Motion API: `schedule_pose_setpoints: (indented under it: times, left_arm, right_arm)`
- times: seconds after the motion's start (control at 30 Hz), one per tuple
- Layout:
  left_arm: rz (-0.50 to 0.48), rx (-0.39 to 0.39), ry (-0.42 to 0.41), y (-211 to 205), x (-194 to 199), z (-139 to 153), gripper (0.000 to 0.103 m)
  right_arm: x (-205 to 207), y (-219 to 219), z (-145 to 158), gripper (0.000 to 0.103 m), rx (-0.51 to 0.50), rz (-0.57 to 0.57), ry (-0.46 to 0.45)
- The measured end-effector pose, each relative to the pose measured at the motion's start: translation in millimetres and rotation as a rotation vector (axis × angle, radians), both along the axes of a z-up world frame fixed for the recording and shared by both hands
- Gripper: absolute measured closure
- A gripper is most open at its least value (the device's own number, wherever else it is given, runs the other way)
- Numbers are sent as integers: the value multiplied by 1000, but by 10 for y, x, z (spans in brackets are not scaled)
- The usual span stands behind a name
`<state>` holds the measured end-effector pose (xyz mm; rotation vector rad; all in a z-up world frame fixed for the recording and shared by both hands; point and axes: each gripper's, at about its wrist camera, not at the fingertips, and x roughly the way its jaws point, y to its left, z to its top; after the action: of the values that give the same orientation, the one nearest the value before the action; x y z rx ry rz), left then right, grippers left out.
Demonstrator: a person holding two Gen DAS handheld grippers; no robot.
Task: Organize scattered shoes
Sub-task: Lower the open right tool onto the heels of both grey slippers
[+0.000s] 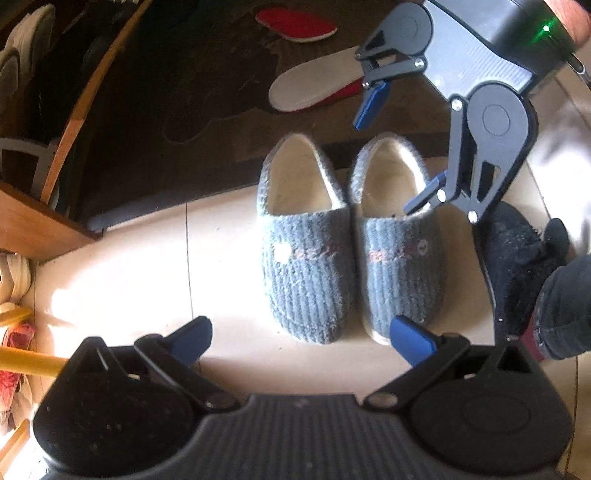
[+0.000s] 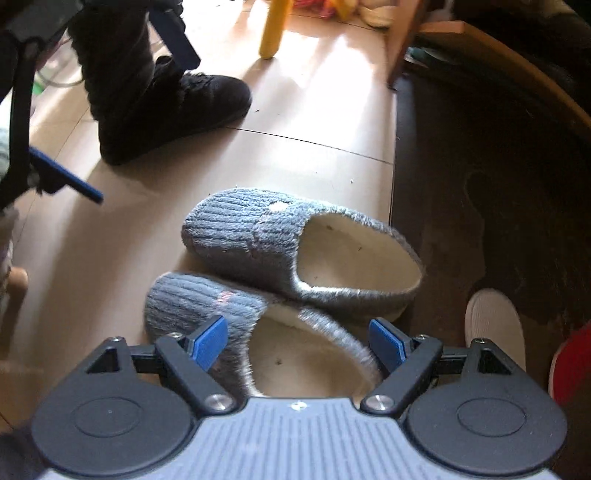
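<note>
A: We see two grey knit slippers (image 1: 347,243) side by side on pale tile, heels touching a dark rug (image 1: 177,110). What's around?

B: White insole (image 1: 314,85) and red insole (image 1: 295,24) on the rug; a person's black shoe (image 1: 517,266) just right of the pair; wooden shelf (image 1: 33,221) at left, contents cut off.

A: Grippers?

B: Left gripper (image 1: 301,338) released, nothing btwn fingers. Right gripper (image 2: 297,341) spread wide, straddling the near slipper's heel; we can't tell if pads touch.
</note>
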<state>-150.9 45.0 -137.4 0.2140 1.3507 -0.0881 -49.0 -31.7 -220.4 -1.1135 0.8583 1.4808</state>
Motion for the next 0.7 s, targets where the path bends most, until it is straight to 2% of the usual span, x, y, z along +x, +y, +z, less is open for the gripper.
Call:
schedule_pose_setpoints:
  times: [0.13,0.27,0.37,0.5,0.63,0.7]
  left_arm:
    - [22,21,-1,42,108,-64,0]
    - [40,8,7,49,199,-100,0]
    - [-5,15,41,-25,263,-189,0]
    - [-103,40,76,-117,259,-248,0]
    - [-130,38,116,-101,295,-247,0]
    - [-127,49,129,-60,313,-225,0]
  right_arm:
    - [66,52,-113,20,-10,68,-8]
    - [124,78,-249,20,-20,118,-7]
    - [133,89,-330,20,-21,155,-8]
    - [75,80,-395,20,2,281,-35]
    - [59,123,-421,20,78,354,-78]
    - [30,149,-466,20,81,423,-102]
